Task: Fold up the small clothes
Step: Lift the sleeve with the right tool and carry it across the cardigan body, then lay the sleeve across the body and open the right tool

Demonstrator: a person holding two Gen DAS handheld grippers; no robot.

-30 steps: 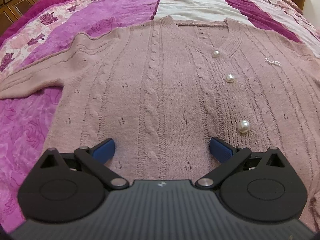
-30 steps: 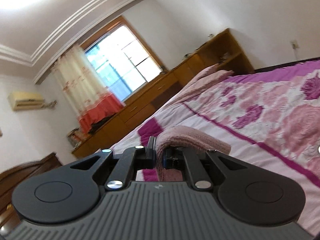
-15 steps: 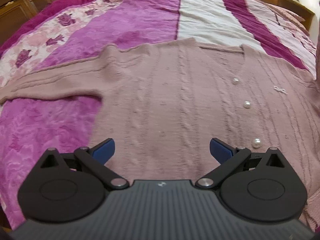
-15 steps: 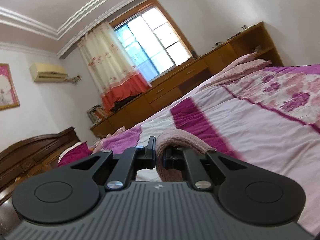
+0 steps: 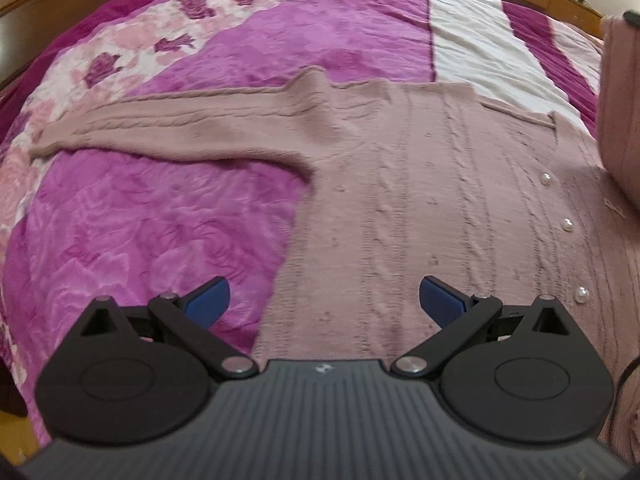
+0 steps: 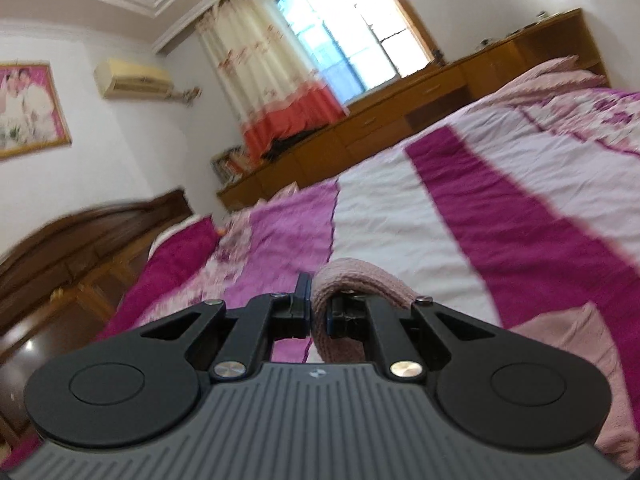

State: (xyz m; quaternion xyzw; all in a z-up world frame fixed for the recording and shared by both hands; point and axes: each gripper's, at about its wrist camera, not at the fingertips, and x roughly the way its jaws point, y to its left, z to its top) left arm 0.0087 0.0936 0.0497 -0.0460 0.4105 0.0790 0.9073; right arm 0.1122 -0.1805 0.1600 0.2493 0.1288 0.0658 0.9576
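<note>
A pink cable-knit cardigan (image 5: 420,200) lies front-up on the bed, spread over a quilt (image 5: 160,216) patterned in magenta, pink floral and white bands. One sleeve (image 5: 172,128) extends flat across the quilt toward the left of the left wrist view. Three pearl buttons (image 5: 567,224) run down the cardigan's front placket, near the right edge of that view.

The left gripper (image 5: 322,302) is angled down over the lower body of the cardigan. Its jaws stand wide apart, with nothing between the blue pads (image 5: 440,302). One pad sits over the quilt just beside the cardigan's side edge, the other over the knit. Whether either pad touches the fabric cannot be determined.

The right gripper (image 6: 319,316) points nearly level across the bed. Its jaws are closed on a fold of the cardigan's pink knit, which loops up over the fingertips and drapes down on the right side. In the left wrist view, the raised portion (image 5: 618,104) of the garment appears at the right edge, hanging above the flat front panel.

Beyond the bed stand a wooden cabinet run (image 6: 400,120) under a curtained window (image 6: 340,44) and a dark wooden headboard (image 6: 80,240). A wall-mounted air conditioner (image 6: 134,78) and a framed picture (image 6: 28,108) are fixed to the wall.
</note>
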